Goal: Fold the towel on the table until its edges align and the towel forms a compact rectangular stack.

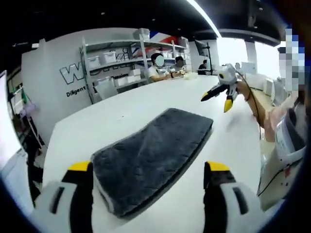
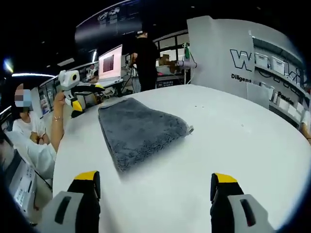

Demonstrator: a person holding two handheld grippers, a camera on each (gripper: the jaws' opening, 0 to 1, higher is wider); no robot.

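Towel: the grey plush rectangular towel (image 1: pixel 153 158) is lying folded flat on the white round table (image 2: pixel 233 145), edges roughly matching
Left claw (image 1: pixel 148 177): hovering spread, straddling the towel's near end
Right claw (image 2: pixel 156 187): hanging spread over bare table, pinching nothing

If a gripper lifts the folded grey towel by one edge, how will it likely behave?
The grey towel looks plush and soft, so it would probably droop and unfold rather than stay flat. Its stacked layers may slide apart. Pushed across the smooth white table, it would likely bunch.
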